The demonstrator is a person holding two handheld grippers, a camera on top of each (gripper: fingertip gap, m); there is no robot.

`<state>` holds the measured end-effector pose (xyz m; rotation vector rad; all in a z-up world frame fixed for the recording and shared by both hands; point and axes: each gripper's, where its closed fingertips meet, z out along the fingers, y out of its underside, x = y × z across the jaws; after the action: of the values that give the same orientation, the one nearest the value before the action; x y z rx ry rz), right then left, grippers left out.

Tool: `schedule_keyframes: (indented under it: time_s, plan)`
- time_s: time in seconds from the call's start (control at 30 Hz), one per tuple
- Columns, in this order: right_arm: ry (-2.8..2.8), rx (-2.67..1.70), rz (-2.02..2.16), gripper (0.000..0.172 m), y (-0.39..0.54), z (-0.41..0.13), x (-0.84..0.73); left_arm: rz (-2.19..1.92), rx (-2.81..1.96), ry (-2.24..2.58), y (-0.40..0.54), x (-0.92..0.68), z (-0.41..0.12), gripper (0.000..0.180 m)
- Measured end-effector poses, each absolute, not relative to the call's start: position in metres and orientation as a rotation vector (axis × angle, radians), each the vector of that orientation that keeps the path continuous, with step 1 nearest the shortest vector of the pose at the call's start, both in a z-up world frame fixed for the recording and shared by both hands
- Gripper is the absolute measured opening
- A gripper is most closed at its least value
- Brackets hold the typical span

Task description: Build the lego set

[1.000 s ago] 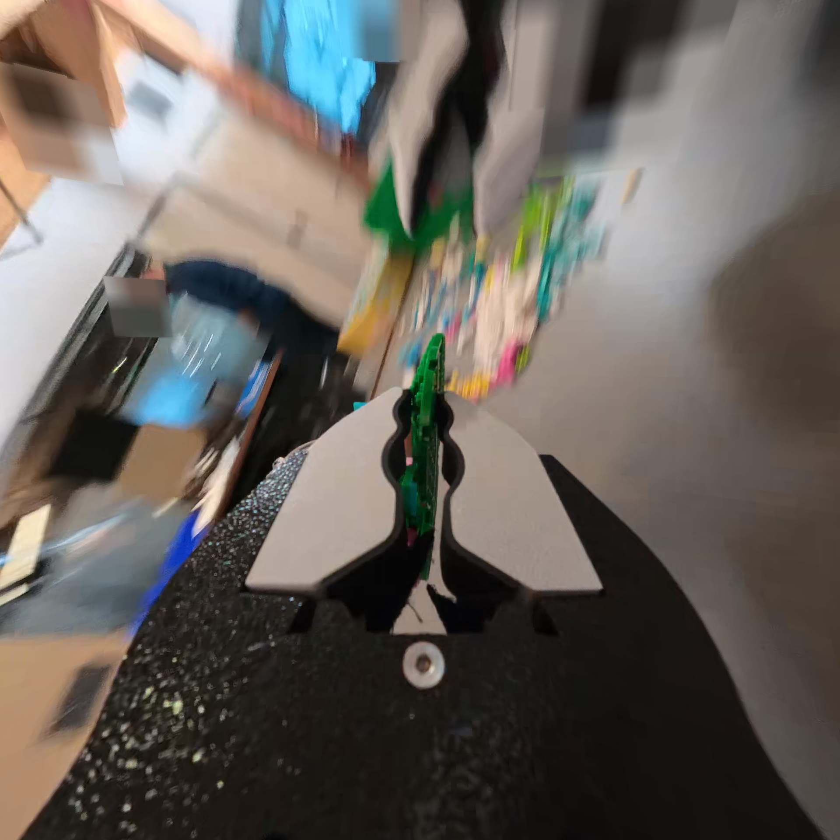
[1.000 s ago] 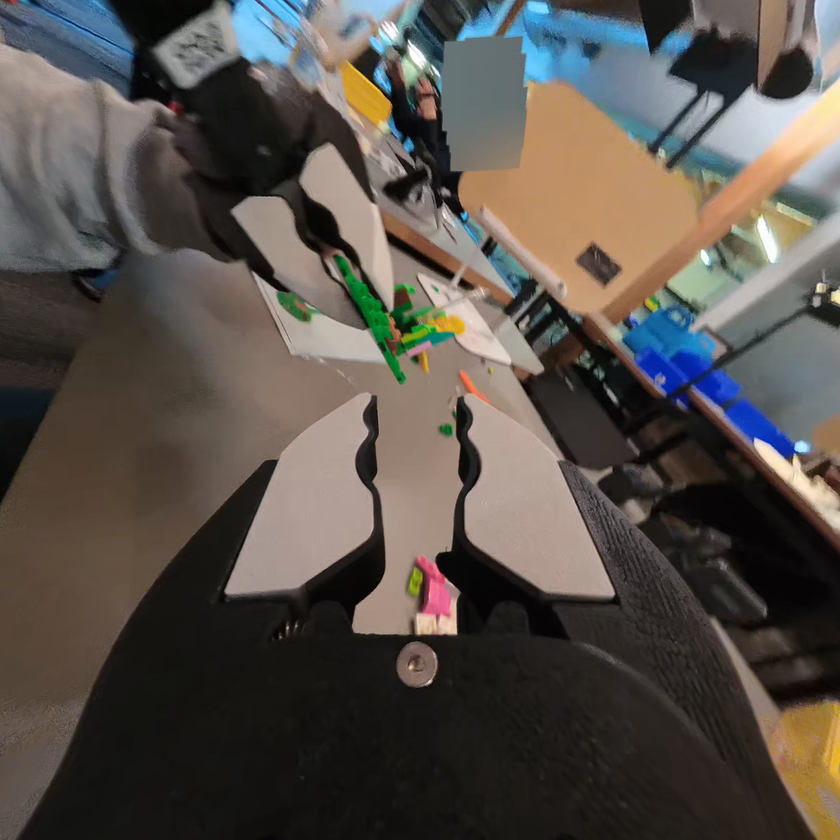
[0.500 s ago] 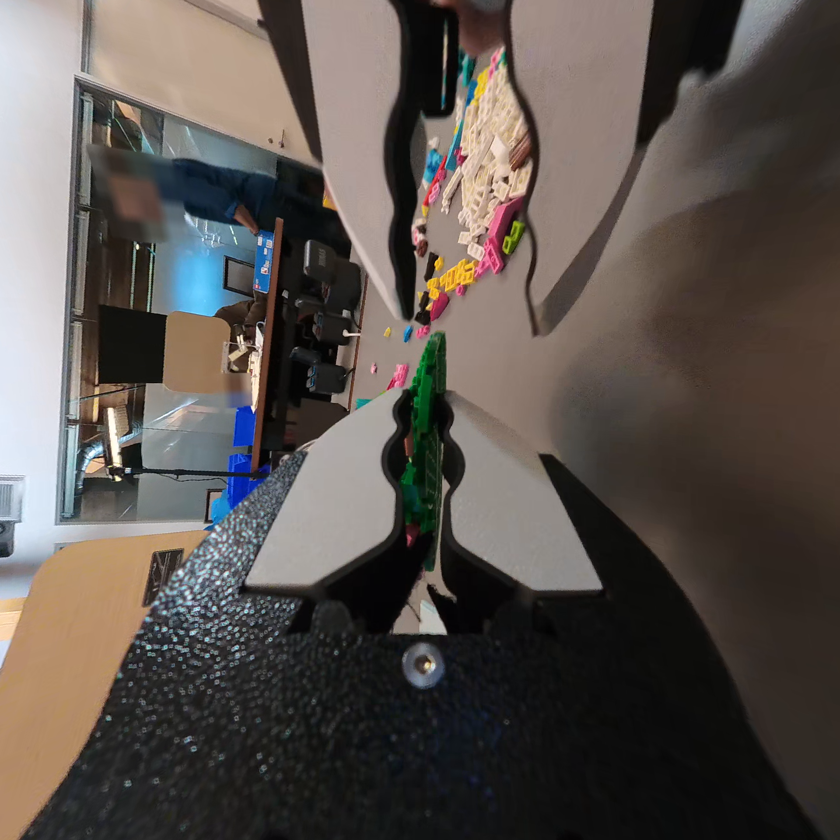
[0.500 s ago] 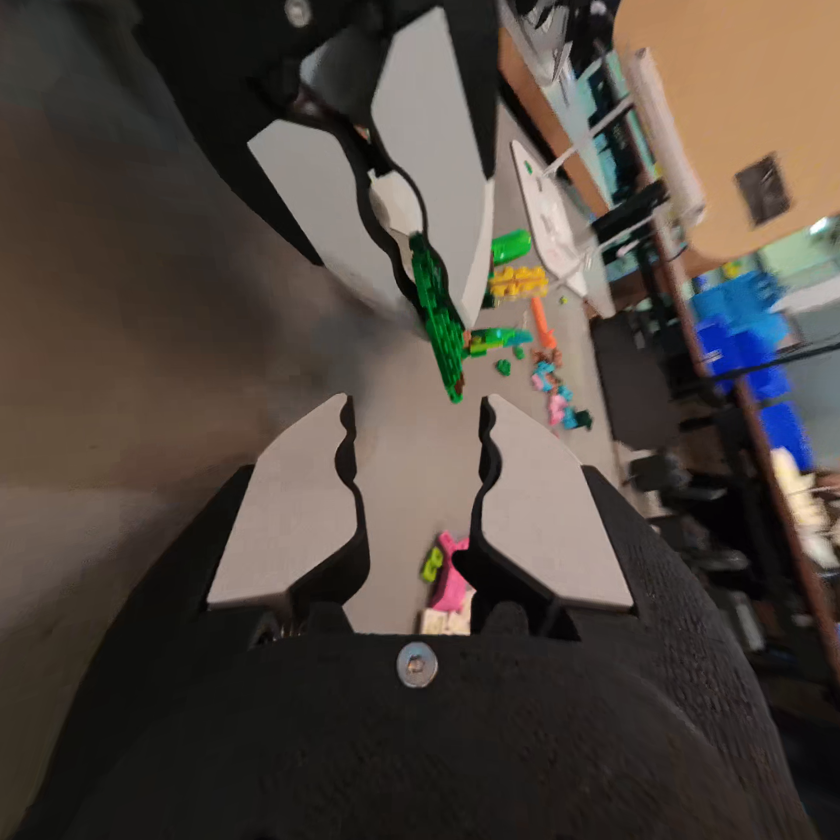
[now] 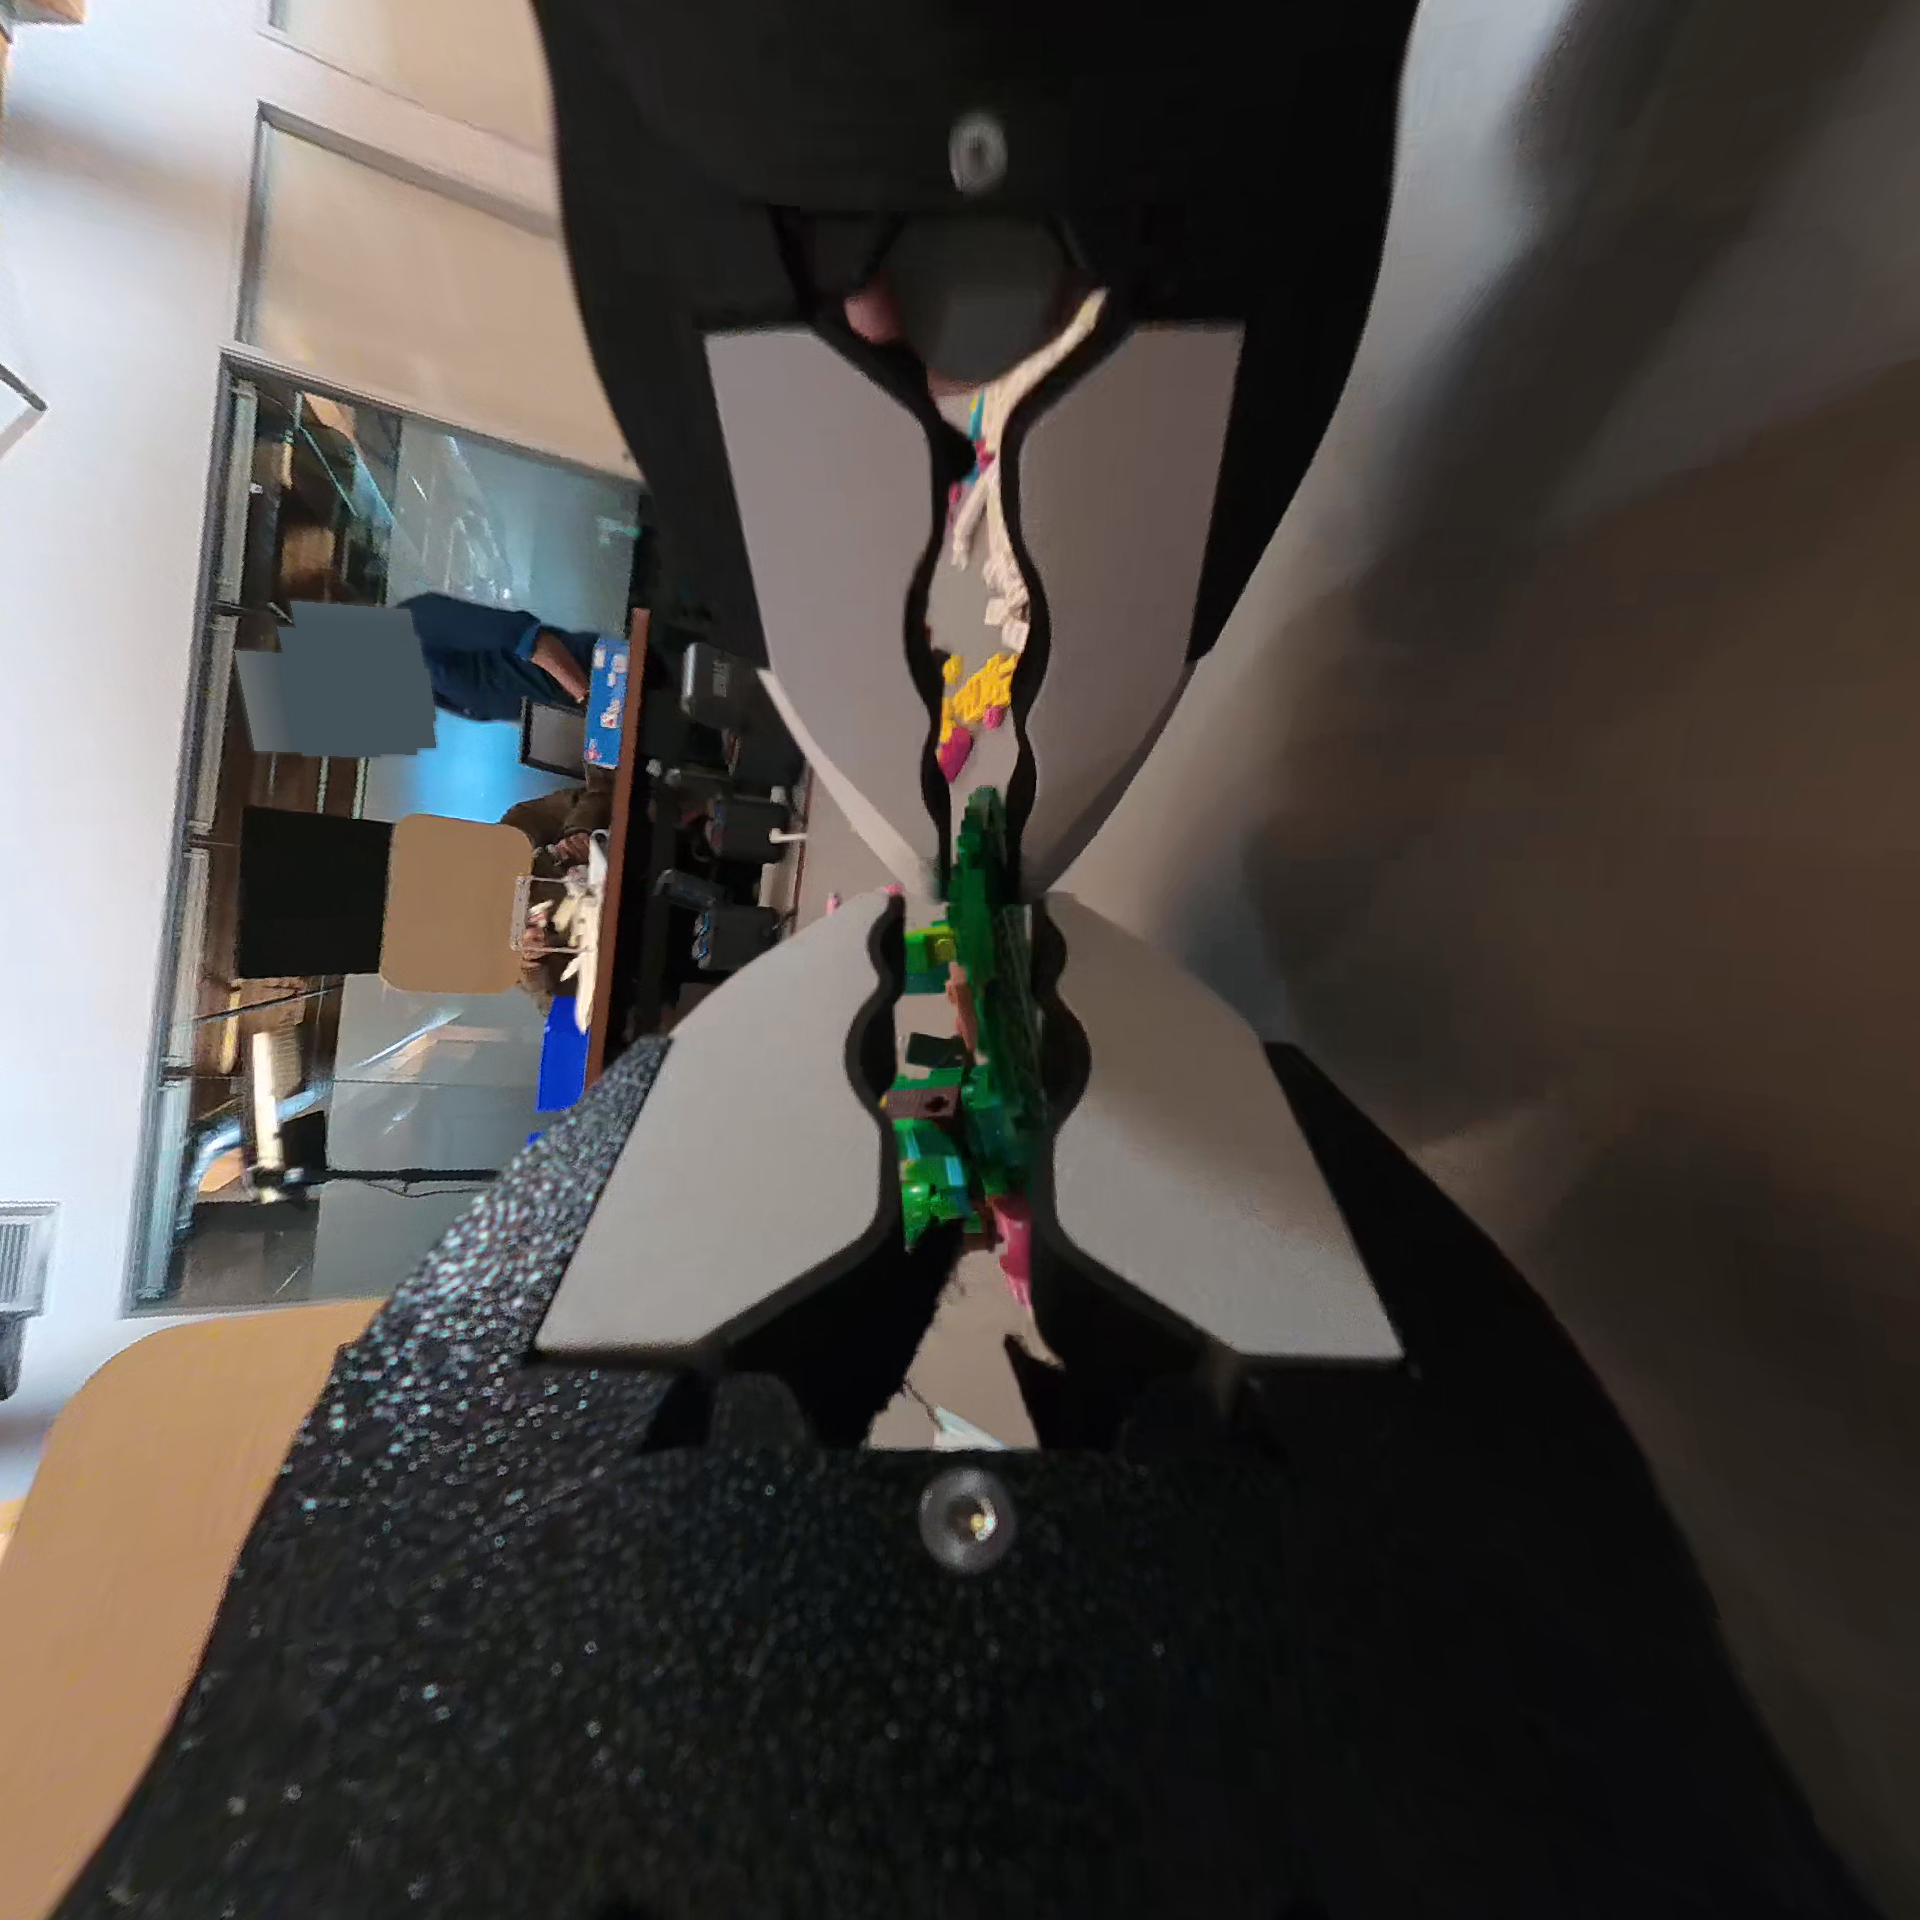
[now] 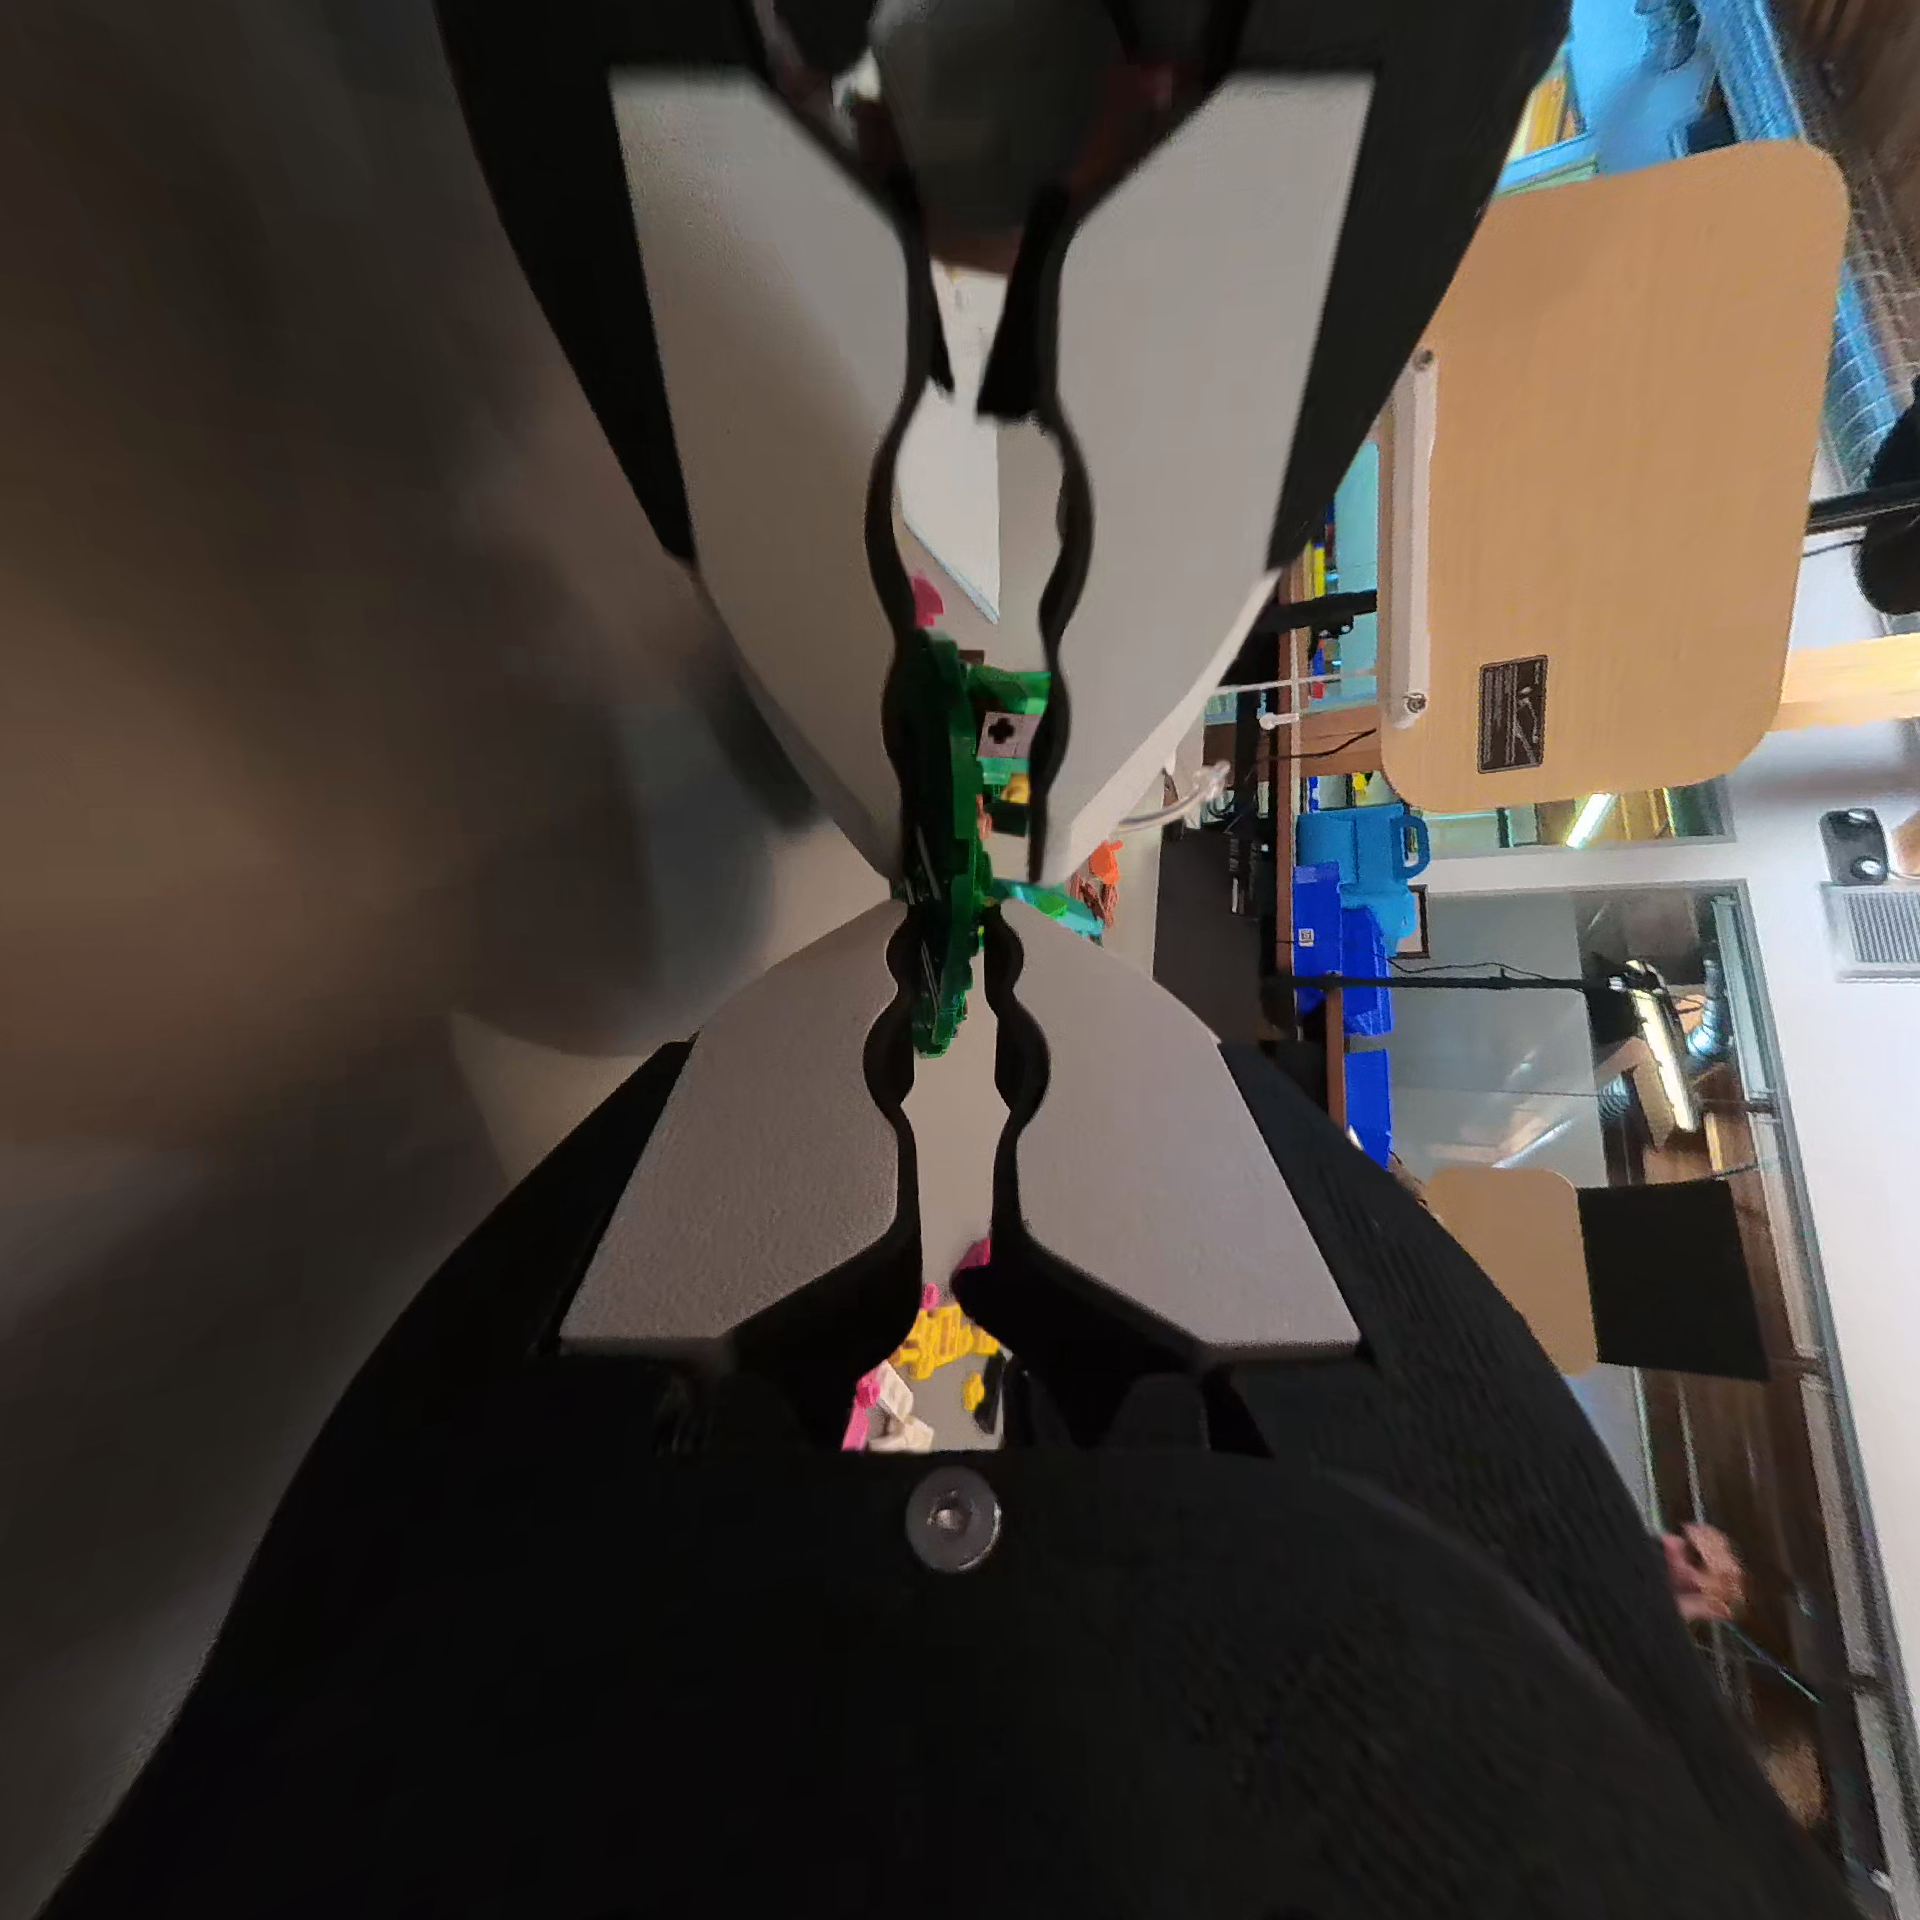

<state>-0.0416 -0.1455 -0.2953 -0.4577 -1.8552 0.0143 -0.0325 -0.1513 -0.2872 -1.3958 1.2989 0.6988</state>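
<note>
Green brick plate (image 5: 1000, 997), with small bricks stuck on it, hangs edge-on above the bench (image 5: 1507, 727), bridging your two tools tip to tip. Your right tool (image 6: 951, 925) pinches only its far end. Your left tool (image 5: 961, 914) stands parted around the rest. With so shallow a bite, the plate may pivot or drop among the loose bricks (image 5: 977, 686).

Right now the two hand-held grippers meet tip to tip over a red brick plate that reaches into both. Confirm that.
Wrong colour: the brick plate is green, as the left wrist view shows. It does reach into both the left hand-held gripper and the right hand-held gripper, tip to tip.
</note>
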Motion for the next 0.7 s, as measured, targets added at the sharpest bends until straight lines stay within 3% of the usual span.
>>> schedule_keyframes:
  time_s: [0.17, 0.57, 0.7]
  plan:
    - [-1.857, -0.399, -0.028, 0.009, -0.137, -0.298, -0.041, 0.556, -1.439, 1.244, -0.175, -0.028, -0.280, 0.043]
    - [-1.912, -0.105, -0.222, 0.011, -0.129, -0.314, -0.036, 0.345, -1.501, 0.993, -0.189, -0.039, -0.272, 0.036]
    - [-2.046, -0.090, -0.197, 0.023, -0.129, -0.328, -0.028, 0.234, -1.527, 0.930, -0.191, -0.040, -0.268, 0.036]
